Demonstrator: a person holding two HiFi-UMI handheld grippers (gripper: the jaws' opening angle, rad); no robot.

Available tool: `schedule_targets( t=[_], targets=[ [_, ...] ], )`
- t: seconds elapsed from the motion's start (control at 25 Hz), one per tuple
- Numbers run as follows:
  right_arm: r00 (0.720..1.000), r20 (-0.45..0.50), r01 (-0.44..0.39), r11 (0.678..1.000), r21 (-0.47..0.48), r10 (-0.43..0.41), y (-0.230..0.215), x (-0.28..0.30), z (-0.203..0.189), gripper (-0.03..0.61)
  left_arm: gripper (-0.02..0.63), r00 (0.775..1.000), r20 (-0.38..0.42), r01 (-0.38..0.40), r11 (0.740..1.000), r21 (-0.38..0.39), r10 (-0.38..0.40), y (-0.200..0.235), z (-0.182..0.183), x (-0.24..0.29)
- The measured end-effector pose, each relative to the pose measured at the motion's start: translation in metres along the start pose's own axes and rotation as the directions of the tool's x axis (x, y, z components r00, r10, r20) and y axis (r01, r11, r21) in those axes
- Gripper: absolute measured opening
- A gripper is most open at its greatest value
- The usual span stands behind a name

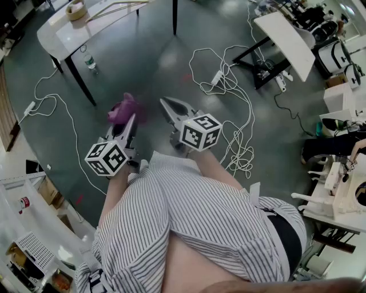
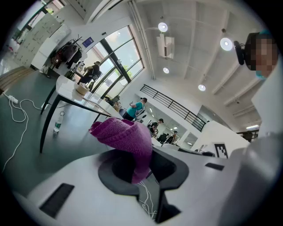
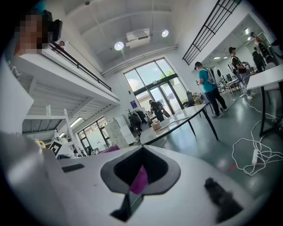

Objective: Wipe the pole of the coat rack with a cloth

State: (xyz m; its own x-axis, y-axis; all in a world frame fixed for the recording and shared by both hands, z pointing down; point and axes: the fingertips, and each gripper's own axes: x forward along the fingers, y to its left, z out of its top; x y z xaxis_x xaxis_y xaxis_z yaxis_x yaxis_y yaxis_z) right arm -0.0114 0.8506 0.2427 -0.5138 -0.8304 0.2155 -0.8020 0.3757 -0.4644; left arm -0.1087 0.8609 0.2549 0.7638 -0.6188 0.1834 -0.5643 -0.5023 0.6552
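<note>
My left gripper [image 1: 131, 119] is shut on a purple knitted cloth [image 1: 124, 109], which bunches up above its tips over the grey floor. In the left gripper view the cloth [image 2: 126, 139] hangs folded between the jaws of that gripper [image 2: 137, 164]. My right gripper [image 1: 166, 105] is beside it on the right, jaws together with nothing held. In the right gripper view, that gripper [image 3: 142, 150] is shut and a strip of the purple cloth [image 3: 140, 181] shows behind the jaws. A distant rack with dark coats [image 2: 68, 52] stands by the windows. No pole is near either gripper.
A white table [image 1: 68, 34] with a tape roll [image 1: 75, 10] stands far left, a water bottle [image 1: 90, 60] on the floor under it. White cables [image 1: 229, 86] trail over the floor ahead. A second table [image 1: 286, 34] and white equipment [image 1: 343, 189] are at the right.
</note>
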Motion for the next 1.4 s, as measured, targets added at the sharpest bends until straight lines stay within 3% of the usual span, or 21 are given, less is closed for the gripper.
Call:
schedule_targets(
  t=[0.24, 0.56, 0.68, 0.88, 1.08, 1.4],
  targets=[
    [0.999, 0.024, -0.029, 0.999, -0.03, 0.03, 0.006, -0.002, 0.009, 0.015, 0.083, 1.0, -0.004, 0.012, 0.997, 0.078, -0.012, -0.009, 0.002, 0.0],
    [0.999, -0.025, 0.022, 0.999, -0.035, -0.023, -0.004, 0.002, 0.0, 0.015, 0.083, 1.0, -0.005, 0.01, 0.996, 0.086, -0.009, -0.01, 0.007, 0.006],
    [1.0, 0.011, -0.008, 1.0, 0.013, 0.008, -0.003, 0.001, 0.005, 0.016, 0.083, 1.0, -0.014, 0.002, 0.994, 0.106, -0.001, -0.01, 0.003, 0.008],
    [1.0, -0.005, -0.019, 0.999, 0.036, 0.019, -0.013, -0.001, -0.002, 0.015, 0.083, 1.0, -0.031, -0.003, 0.998, 0.067, 0.005, -0.014, -0.021, 0.017],
    [0.999, -0.028, -0.025, 0.999, 0.033, 0.026, -0.025, -0.01, -0.01, 0.016, 0.083, 0.999, -0.036, 0.023, 0.994, 0.106, -0.02, -0.027, -0.032, 0.029],
    [0.999, -0.032, 0.01, 0.998, 0.065, -0.008, -0.056, 0.004, -0.008, 0.016, 0.083, 0.999, -0.046, 0.011, 0.994, 0.11, -0.006, -0.008, -0.023, 0.049]
  ],
)
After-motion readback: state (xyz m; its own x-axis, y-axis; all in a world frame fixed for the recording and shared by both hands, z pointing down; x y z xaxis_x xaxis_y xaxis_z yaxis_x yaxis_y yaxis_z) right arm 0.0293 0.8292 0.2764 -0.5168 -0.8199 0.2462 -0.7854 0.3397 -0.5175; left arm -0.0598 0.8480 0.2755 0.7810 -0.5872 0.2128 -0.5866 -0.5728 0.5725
